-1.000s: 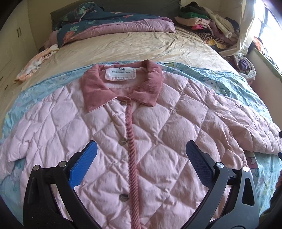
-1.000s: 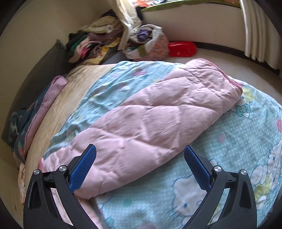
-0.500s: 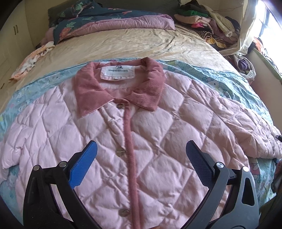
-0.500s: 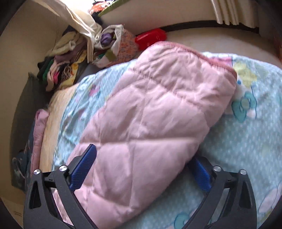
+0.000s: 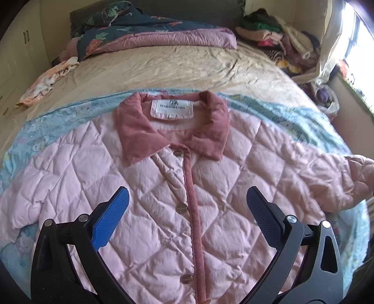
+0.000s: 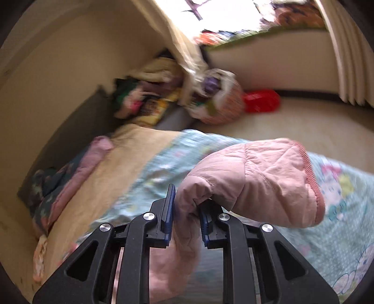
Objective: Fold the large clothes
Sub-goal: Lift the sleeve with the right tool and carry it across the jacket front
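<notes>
We see a bed filling the room, its beige sheet rumpled under a pale blue cartoon-print cover; at the far end lies a dark floral quilt against a dark headboard; cream cupboard doors stand at the left; a bright window lights the right, a cream curtain beside it; the floor is pale beige.
</notes>
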Tool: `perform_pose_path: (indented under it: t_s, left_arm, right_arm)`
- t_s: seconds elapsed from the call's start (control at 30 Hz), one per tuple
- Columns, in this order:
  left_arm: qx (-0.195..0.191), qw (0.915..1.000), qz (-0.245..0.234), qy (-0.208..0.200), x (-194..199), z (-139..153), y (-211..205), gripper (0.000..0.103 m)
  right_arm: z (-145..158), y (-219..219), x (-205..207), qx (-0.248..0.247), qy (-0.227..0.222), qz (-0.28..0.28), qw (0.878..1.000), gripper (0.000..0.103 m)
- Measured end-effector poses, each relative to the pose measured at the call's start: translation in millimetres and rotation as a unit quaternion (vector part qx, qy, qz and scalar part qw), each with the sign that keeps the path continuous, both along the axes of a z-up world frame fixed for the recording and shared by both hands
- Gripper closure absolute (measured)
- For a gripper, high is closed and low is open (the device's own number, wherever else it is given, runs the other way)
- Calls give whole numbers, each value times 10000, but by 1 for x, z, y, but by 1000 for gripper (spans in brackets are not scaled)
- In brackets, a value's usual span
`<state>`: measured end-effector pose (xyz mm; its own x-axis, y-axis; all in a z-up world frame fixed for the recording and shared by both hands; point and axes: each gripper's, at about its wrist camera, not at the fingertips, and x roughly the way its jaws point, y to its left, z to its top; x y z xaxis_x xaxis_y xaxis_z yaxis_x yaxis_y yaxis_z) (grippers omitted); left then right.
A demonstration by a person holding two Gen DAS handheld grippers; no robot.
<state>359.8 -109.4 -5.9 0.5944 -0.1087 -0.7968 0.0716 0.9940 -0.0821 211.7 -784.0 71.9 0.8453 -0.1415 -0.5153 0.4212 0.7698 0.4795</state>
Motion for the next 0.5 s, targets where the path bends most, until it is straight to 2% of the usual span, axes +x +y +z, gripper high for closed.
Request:
perform_pose_path:
  t_s: [0.07,0.23,0.37,0.5]
  left_arm:
    - [-106,9999,35,-71,-2,8,8,9]
    - [-97,9998,101,-164,-5,22,26,9]
    - [-147,9995,134,-231,-10,32,42,9]
    - [-40,9994,139,-314,-14,41,56,9]
  right_arm:
    - [21,21,2,-195,-186,283,9992,85]
    - [61,69,5,-535,-540,888,9931,85]
    - [81,103,2,-701,-706,1248,9872,86]
    - [96,131,6,-810,-778,1531,9818,86]
